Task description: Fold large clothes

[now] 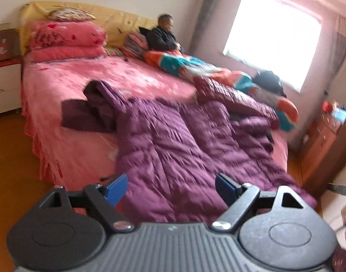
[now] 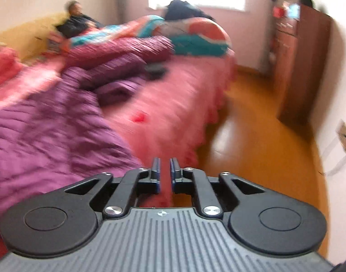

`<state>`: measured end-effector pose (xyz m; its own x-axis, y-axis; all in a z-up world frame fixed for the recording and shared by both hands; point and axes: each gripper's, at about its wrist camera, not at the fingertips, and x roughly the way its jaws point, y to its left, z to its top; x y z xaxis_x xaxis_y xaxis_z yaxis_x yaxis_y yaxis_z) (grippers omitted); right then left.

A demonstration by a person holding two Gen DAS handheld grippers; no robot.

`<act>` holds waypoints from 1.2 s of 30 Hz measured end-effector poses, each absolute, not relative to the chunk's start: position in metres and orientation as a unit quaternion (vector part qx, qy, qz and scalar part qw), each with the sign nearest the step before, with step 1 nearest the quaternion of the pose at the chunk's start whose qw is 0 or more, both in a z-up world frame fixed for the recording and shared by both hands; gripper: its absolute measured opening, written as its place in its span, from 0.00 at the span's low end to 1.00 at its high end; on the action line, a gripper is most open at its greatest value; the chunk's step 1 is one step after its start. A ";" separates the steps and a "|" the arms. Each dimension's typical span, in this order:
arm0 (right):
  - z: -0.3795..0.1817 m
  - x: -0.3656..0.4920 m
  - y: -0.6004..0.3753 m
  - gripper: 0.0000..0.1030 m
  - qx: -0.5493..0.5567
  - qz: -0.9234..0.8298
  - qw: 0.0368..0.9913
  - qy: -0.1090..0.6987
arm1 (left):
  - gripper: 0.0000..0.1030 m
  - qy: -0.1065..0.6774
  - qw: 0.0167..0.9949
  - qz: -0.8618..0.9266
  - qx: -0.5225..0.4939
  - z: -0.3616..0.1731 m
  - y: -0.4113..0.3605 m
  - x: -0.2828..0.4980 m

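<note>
A large purple quilted down coat (image 1: 184,140) lies spread across the near end of a pink-covered bed (image 1: 66,83), its hood (image 1: 100,99) bunched toward the headboard side. The left gripper (image 1: 171,189) hangs above the coat's near hem with its blue-padded jaws wide apart and nothing between them. The right gripper (image 2: 165,170) points past the bed's frilled edge toward the wooden floor (image 2: 259,140); its jaws stand a narrow gap apart, holding nothing. A second, maroon padded garment (image 1: 231,93) lies beside the coat (both views are motion-blurred). Folded pink quilts (image 1: 66,40) are stacked by the headboard, and a person (image 1: 164,36) sits there under a patterned duvet (image 1: 202,70).
</note>
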<state>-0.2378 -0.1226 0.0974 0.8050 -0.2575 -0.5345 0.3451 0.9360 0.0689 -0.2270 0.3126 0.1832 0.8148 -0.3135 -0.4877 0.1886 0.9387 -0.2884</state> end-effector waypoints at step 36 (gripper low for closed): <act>-0.010 -0.092 0.015 1.00 -0.047 0.014 0.924 0.380 | 0.75 0.328 0.930 -0.166 -0.011 0.087 0.217 -0.129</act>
<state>-0.0921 0.0149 -0.0102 0.7111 -0.0086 -0.7030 -0.0621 0.9953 -0.0749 -0.1294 0.2166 0.0874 0.7304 -0.3153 -0.6059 0.3005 0.9450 -0.1294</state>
